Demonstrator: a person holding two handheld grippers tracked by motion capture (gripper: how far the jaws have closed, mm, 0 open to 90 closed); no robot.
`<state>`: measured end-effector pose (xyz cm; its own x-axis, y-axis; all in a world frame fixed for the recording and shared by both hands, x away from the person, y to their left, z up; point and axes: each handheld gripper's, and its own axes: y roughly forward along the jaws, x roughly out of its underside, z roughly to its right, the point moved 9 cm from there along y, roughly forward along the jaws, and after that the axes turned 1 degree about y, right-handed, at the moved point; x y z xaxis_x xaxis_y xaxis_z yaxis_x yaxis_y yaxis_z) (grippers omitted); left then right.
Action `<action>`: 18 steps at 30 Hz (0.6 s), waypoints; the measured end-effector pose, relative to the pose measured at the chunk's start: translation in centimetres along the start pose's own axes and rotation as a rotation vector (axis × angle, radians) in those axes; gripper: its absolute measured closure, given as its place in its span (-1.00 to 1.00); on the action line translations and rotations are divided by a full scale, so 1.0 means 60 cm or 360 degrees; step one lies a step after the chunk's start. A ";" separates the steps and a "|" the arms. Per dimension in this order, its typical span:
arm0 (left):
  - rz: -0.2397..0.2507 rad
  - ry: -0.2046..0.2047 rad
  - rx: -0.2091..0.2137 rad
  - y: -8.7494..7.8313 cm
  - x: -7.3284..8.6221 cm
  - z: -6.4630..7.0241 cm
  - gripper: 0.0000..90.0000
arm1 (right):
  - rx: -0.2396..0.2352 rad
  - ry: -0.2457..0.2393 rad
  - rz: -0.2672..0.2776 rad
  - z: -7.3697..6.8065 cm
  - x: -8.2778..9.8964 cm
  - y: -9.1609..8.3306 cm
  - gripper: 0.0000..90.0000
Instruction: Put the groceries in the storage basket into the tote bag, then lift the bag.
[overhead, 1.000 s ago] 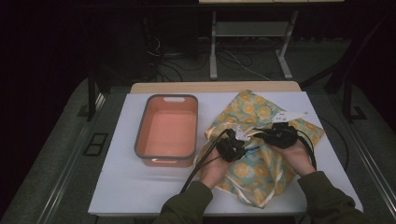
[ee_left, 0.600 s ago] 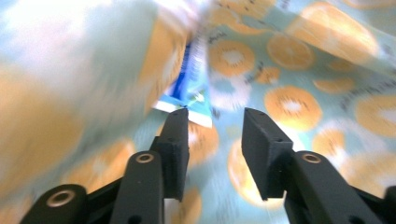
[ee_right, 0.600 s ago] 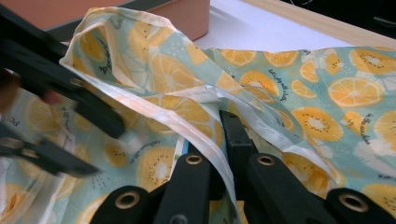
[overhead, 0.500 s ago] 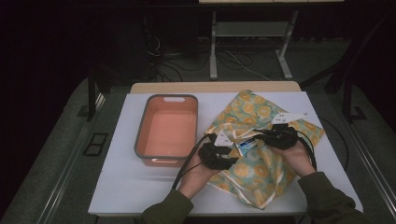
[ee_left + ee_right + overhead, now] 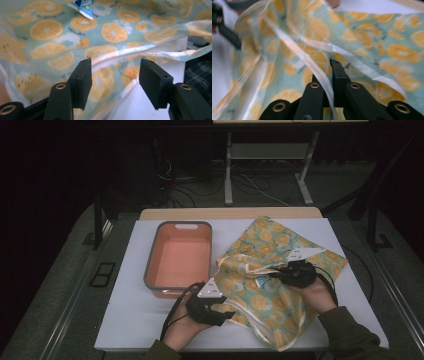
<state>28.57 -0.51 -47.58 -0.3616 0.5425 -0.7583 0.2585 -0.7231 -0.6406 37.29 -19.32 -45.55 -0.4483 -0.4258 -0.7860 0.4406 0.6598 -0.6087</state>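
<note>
A cloth bag [image 5: 280,245] printed with orange slices lies crumpled on the right half of the white table [image 5: 125,320]. My right gripper [image 5: 274,276] is shut on the bag's pale edge band [image 5: 312,62], which runs between its jaws [image 5: 325,71]. My left gripper [image 5: 227,315] hovers at the bag's near-left corner. Its jaws have just been opening and now stand apart [image 5: 113,67], with the bag's cloth [image 5: 112,32] just beyond them and nothing pressed between the pads. A small white and blue label [image 5: 83,6] hangs on the bag.
An empty orange tray with a grey rim [image 5: 150,265] stands left of the bag. Bare white table lies along the near-left edge. Beyond the table are metal legs and cables on a dark floor [image 5: 250,180].
My left gripper let go of the bag and drew back toward the near-left edge, its jaws opening. The right gripper kept its place and its grip.
</note>
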 end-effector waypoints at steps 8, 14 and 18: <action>-0.0002 0.0011 0.0022 0.003 0.005 0.002 -0.15 | -0.0091 -0.0080 -0.0201 -0.044 0.046 0.024 0.81; -0.0002 0.0011 0.0023 0.004 0.005 0.001 -0.17 | -0.0112 -0.0053 -0.0105 -0.062 0.043 -0.008 0.33; -0.0003 0.0005 0.0022 0.004 0.005 -0.001 -0.18 | -0.0196 -0.0066 -0.0114 -0.095 0.058 -0.023 0.19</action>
<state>28.59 -0.47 -48.00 -0.3591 0.5454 -0.7574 0.2456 -0.7277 -0.6404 30.72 -18.16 -46.84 -0.4417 -0.4981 -0.7462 0.3087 0.6965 -0.6477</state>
